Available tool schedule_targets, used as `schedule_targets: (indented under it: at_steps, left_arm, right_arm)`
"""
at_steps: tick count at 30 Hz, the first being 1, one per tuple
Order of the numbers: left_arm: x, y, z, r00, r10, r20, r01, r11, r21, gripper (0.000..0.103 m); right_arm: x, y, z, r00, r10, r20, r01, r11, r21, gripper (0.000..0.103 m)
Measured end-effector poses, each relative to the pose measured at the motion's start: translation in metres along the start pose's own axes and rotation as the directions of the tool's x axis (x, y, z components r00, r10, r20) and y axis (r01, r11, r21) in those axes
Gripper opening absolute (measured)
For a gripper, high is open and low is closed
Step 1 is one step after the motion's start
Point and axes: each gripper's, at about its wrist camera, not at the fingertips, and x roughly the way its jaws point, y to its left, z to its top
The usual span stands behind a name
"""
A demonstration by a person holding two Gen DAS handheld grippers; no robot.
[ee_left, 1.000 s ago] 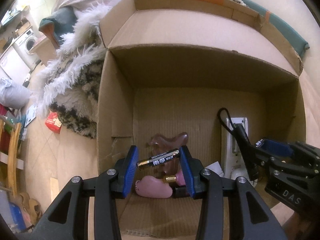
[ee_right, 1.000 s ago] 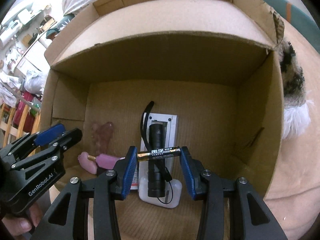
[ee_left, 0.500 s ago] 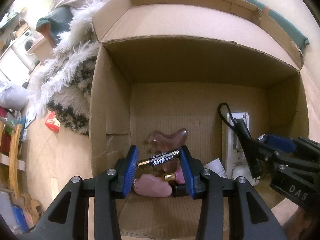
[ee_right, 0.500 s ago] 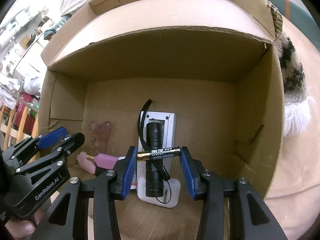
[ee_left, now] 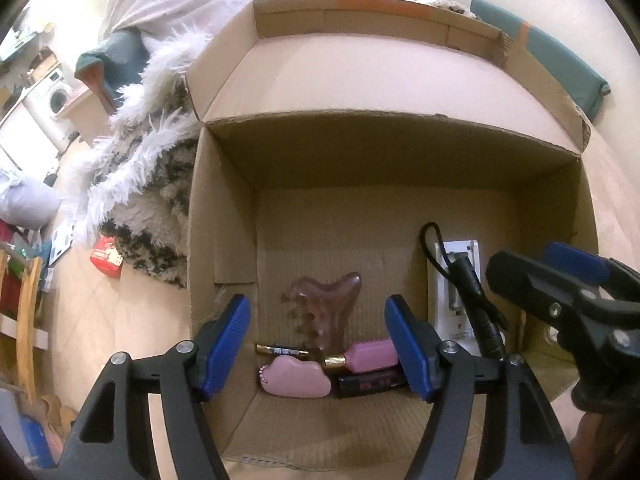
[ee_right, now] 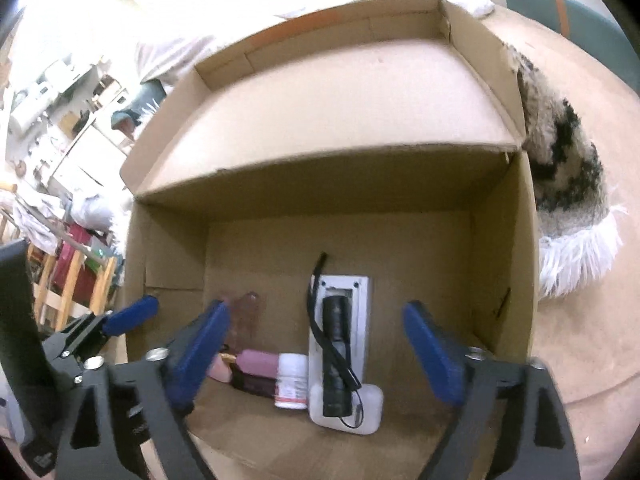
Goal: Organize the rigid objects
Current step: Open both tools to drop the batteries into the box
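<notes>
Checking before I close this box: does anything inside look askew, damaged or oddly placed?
Nothing looks damaged or spilled. The items crowd the near end of the cardboard box. The black flashlight lies on top of the white device, its strap trailing loose, and the battery lies beside the pink foot-shaped piece.

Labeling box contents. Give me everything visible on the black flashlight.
The flashlight is a slim black cylinder, metal by its look, with ribbed grip sections. It lies lengthwise on top of a white flat device on the floor of the cardboard box, its far end toward the back wall. A black cord loops past that far end and trails across the body. Neither gripper touches it. The left wrist view shows it partly hidden.
</notes>
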Motion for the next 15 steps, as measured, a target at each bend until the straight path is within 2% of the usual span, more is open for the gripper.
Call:
schedule_targets:
  at_steps: [15]
  left_arm:
    - [-0.0038, 0.0056, 0.0011, 1.000, -0.002, -0.014, 0.002, 1.000, -0.026, 0.067]
  right_arm:
    - [-0.0077, 0.0005, 0.0017, 1.000, -0.001, 0.023, 0.001, 1.000, -0.003, 0.103]
